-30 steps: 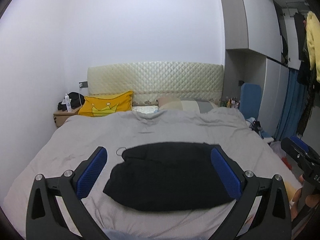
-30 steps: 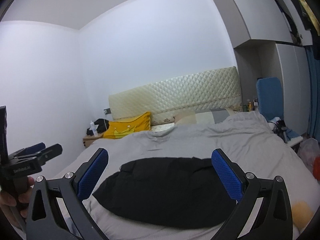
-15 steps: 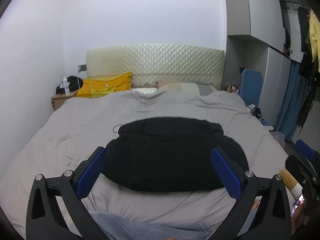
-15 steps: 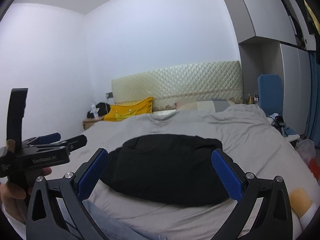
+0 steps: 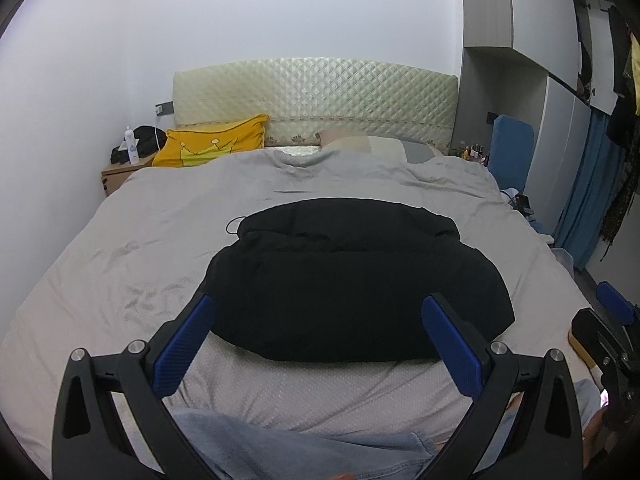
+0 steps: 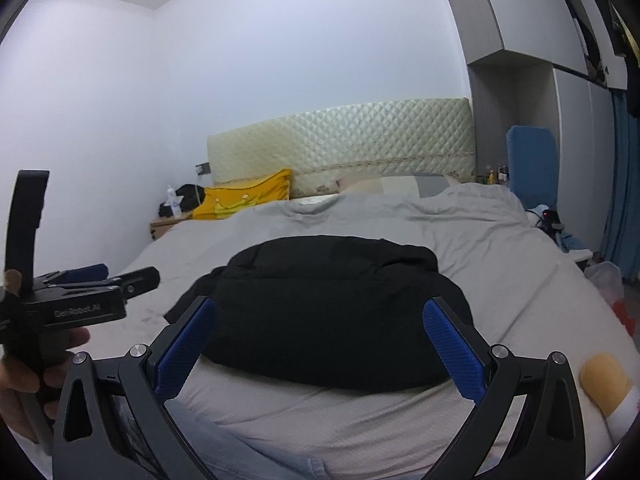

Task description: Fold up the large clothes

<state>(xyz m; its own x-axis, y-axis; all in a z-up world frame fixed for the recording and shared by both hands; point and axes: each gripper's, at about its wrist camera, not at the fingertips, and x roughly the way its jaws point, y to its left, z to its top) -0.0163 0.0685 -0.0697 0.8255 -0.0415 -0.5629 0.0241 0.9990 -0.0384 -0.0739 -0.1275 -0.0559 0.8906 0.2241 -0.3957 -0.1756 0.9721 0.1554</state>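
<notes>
A black padded jacket (image 5: pixel 344 276) lies folded into a thick bundle on the grey bed cover (image 5: pixel 140 248). It sits in the near middle of the bed. My left gripper (image 5: pixel 316 336) hangs open just in front of the bundle's near edge, holding nothing. In the right wrist view the same jacket (image 6: pixel 328 304) fills the middle. My right gripper (image 6: pixel 320 340) is open too, with the jacket beyond its blue pads. The left gripper (image 6: pixel 80 296) shows from the side at the left, held in a hand.
A yellow pillow (image 5: pixel 212 146) and a quilted headboard (image 5: pixel 316 104) stand at the bed's far end. A bedside table (image 5: pixel 120 172) carries a bottle and a dark bag. Wardrobes and a blue chair (image 5: pixel 512 148) line the right side. Blue denim (image 5: pixel 280 452) shows below the grippers.
Both grippers have tilted down and closed in on the bed, so the jacket now sits nearer and larger between the fingers. The jacket itself has not moved.
</notes>
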